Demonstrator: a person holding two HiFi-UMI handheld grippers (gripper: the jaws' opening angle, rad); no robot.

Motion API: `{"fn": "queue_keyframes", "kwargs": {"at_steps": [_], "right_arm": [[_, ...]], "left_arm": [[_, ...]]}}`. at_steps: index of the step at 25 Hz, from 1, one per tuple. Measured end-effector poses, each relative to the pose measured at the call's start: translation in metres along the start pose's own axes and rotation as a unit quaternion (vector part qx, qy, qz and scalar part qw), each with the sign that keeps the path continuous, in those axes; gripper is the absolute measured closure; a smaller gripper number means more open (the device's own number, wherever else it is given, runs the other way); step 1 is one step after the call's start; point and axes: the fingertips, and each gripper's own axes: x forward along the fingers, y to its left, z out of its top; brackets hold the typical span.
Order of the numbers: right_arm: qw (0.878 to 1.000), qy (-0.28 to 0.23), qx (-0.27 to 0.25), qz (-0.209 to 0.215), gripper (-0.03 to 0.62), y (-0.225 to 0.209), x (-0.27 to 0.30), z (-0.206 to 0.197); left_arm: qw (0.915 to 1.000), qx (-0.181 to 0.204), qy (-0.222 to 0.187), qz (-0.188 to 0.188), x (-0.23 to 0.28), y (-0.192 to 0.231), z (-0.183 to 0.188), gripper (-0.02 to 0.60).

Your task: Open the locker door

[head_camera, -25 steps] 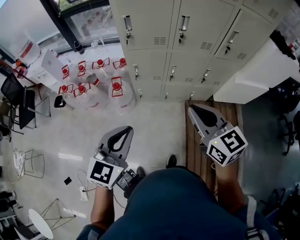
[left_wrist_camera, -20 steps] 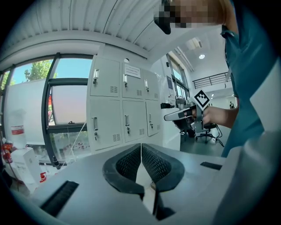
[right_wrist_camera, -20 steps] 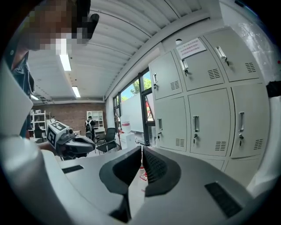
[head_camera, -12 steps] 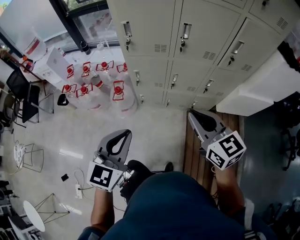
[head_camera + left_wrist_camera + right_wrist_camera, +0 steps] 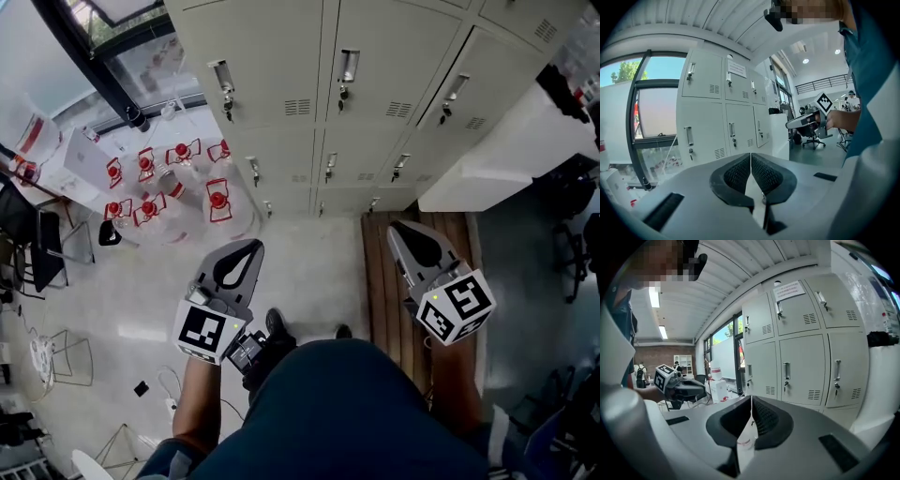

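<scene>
We have stepped nearer; left tongs (image 5: pixel 244 249) and right tongs (image 5: pixel 400 231) are pressed together, empty, well short of the locker door (image 5: pixel 389 42) ahead, still shut; reaching its handle (image 5: pixel 349 66) and pulling remain.

The left tool (image 5: pixel 751 161) has its two jaws pressed together with nothing between them. Beyond it, on the far side, stands a bank of pale lockers (image 5: pixel 726 112), every door shut, with a paper notice (image 5: pixel 737 69) on an upper door. A window (image 5: pixel 651 112) lies to their left. To the right, a hand (image 5: pixel 836 121) holds the right tool (image 5: pixel 790 124), well apart from the lockers.
</scene>
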Motion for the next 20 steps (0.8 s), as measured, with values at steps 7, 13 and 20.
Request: {"fn": "queue_keyframes", "kwargs": {"at_steps": [7, 13, 20], "right_arm": [[0.999, 0.001, 0.008, -0.038, 0.557, 0.008, 0.015, 0.005], [0.998, 0.000, 0.016, -0.069, 0.557, 0.016, 0.029, 0.011], [0.997, 0.002, 0.006, -0.083, 0.557, 0.046, 0.056, 0.018]], "left_arm": [[0.9991, 0.000, -0.010, -0.041, 0.018, 0.034, -0.002, 0.560], [0.9982, -0.001, -0.018, -0.057, 0.018, 0.062, -0.002, 0.560], [0.9972, 0.006, -0.013, -0.073, 0.004, 0.099, -0.024, 0.560]]}}
